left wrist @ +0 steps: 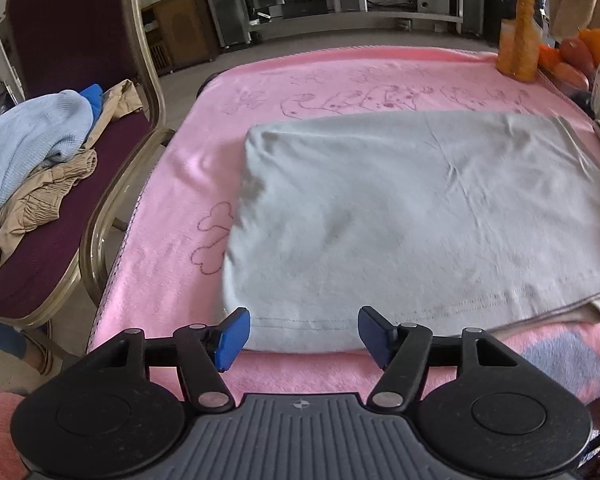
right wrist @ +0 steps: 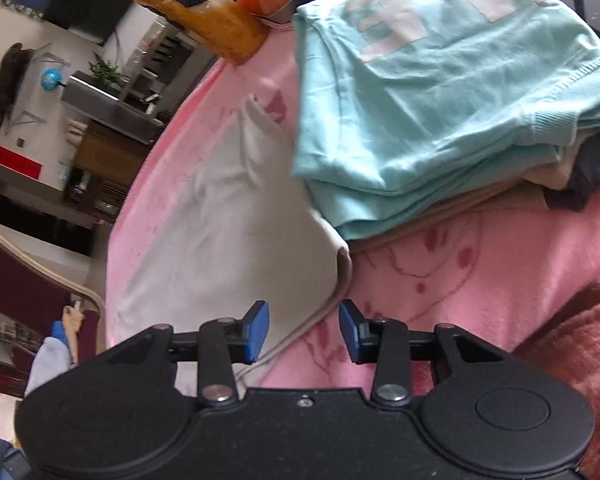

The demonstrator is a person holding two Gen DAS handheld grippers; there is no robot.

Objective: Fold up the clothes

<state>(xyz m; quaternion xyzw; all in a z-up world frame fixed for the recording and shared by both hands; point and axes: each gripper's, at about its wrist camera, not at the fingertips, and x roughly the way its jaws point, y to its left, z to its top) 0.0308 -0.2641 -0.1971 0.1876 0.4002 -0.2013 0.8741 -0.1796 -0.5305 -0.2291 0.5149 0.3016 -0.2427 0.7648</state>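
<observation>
A pale grey-white garment [left wrist: 412, 216] lies folded flat on the pink blanket [left wrist: 172, 216]. My left gripper [left wrist: 304, 334] is open at the garment's near hem, nothing between its blue pads [left wrist: 232, 336]. In the right wrist view the same garment [right wrist: 220, 220] spreads out to the left. Its near corner edge runs between the fingers of my right gripper [right wrist: 304, 330], which is open just above it. A stack of folded clothes with a mint-green top [right wrist: 440, 92] sits on the blanket beyond and to the right.
A dark red chair [left wrist: 60, 216] at the left holds a light blue garment [left wrist: 24, 152] and beige clothes [left wrist: 48, 196]. A yellow plush toy [left wrist: 520, 28] and orange fruit [left wrist: 588, 48] stand at the far right corner. A rust-coloured fuzzy cloth [right wrist: 572, 320] lies near right.
</observation>
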